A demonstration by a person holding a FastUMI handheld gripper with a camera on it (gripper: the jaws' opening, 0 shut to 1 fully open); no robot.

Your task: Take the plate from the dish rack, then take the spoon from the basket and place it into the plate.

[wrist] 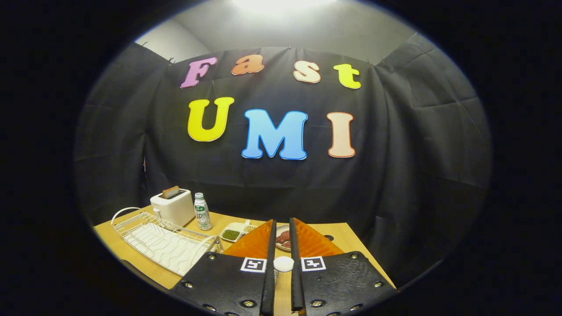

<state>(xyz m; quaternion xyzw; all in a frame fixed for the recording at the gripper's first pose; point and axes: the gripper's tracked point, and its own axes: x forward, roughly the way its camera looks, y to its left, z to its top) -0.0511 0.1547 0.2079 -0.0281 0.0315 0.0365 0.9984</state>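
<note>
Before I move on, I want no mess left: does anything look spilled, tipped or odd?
Nothing stands out. The rack, toaster and bottle sit squarely on the table, nothing spilled. The tongs are nearly together with a small white round thing between them; whether they grip it is unclear.

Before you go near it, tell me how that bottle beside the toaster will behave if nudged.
The bottle stands tall and narrow on the table, so it probably tips easily. It looks like light plastic, likely to slide or topple. Round-bodied, it would probably roll once down. The gripper is nearly shut, holding nothing.
</note>
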